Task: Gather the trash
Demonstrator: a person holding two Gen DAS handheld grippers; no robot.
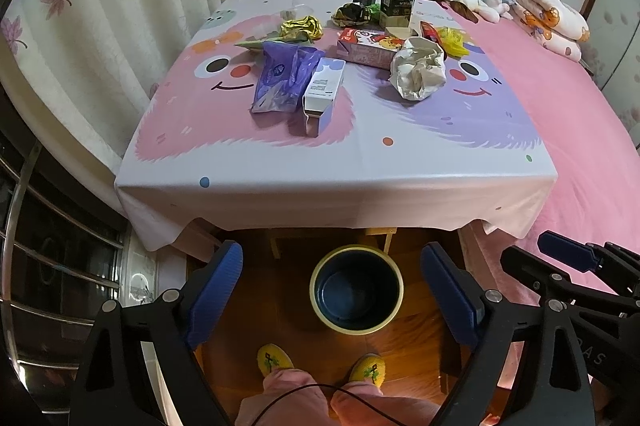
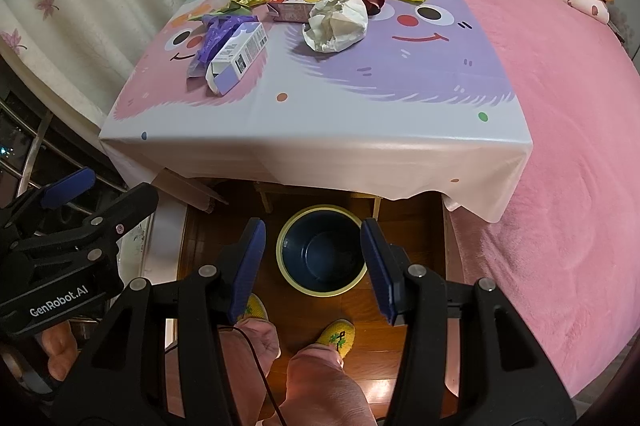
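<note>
Bedroom floor, both claws held low over a bin, trash well ahead on the tabletop

Wood floor point(image 1: 240, 326) lies open around the bin point(image 1: 356, 290), which stands just past the person's yellow slippers point(image 1: 274, 358) and under the tabletop's point(image 1: 320, 162) near edge, beside the pink bed point(image 2: 560, 146). Left claw point(image 1: 332, 294) hangs level over the floor, fingers spread wide and empty, the bin framed between them. Right claw point(image 2: 316, 270) sits just beside it, likewise spread and empty, bin between its fingers. Trash lies in a loose heap on the far half: a purple bag point(image 1: 280, 74), a white box point(image 1: 322, 86), crumpled white paper point(image 1: 418, 68), all well apart from both claws
</note>
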